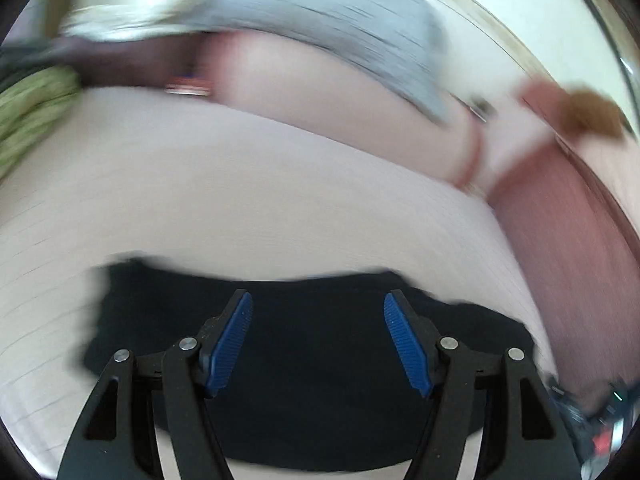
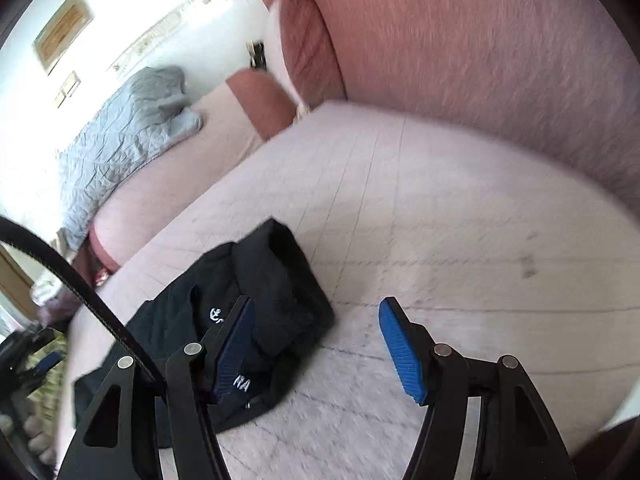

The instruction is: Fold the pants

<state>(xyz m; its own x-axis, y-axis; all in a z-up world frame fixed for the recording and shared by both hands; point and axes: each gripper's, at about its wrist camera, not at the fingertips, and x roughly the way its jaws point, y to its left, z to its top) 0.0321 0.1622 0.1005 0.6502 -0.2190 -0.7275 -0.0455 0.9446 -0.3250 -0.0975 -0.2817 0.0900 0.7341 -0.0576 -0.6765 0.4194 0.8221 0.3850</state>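
Note:
The black pants (image 1: 304, 360) lie in a folded bundle on the pale pink bed sheet (image 1: 240, 200). My left gripper (image 1: 318, 308) is open and empty, held just above the bundle. In the right wrist view the pants (image 2: 276, 288) lie at the lower left, with small white lettering showing. My right gripper (image 2: 314, 312) is open and empty; its left finger is over the bundle's right edge, its right finger over bare sheet (image 2: 440, 220). The left wrist view is blurred by motion.
A pink padded headboard (image 2: 480, 60) rises behind the bed. A second bed with a grey quilt (image 2: 120, 140) stands beyond. A green cloth (image 1: 32, 116) lies at the far left. A black cable (image 2: 80, 280) crosses the lower left.

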